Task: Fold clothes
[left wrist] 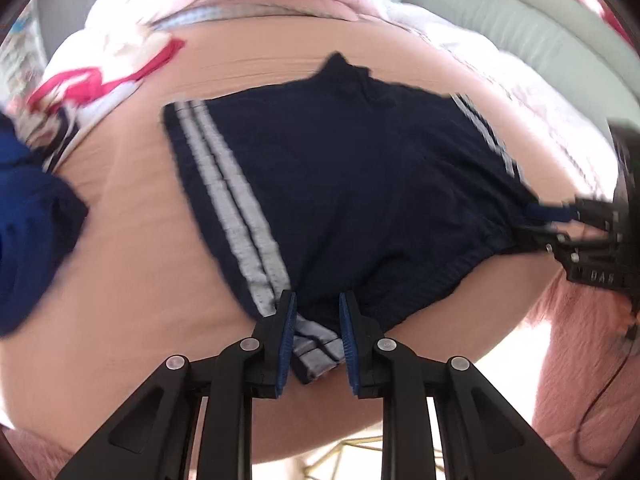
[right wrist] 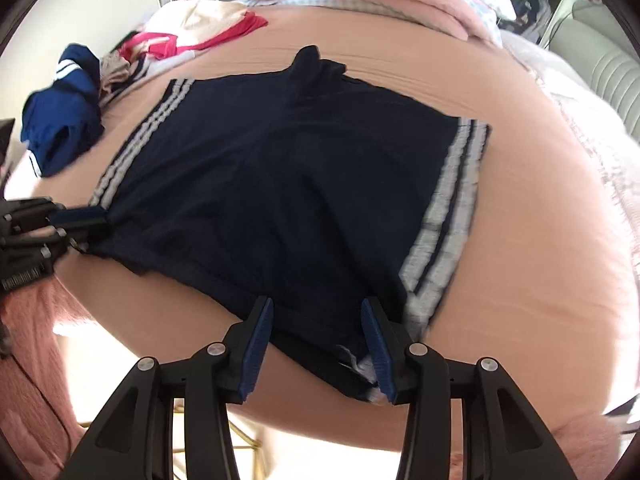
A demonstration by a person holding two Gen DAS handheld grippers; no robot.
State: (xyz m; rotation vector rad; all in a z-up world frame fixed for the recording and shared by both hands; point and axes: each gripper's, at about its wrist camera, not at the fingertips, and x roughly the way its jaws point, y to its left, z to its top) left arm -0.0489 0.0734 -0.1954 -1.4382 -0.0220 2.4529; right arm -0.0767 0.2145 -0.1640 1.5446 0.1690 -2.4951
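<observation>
Navy cotton shorts with white side stripes (right wrist: 280,184) lie flat on pink bedsheet (right wrist: 540,280), unfolded, left gripper (left wrist: 317,332) and right gripper (right wrist: 316,344) part-open around waistband corners, folding not begun.

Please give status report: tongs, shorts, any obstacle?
Left tongs open around striped waistband corner. Right tongs open around other corner. Navy shorts flat on bed. Nothing blocking.
</observation>
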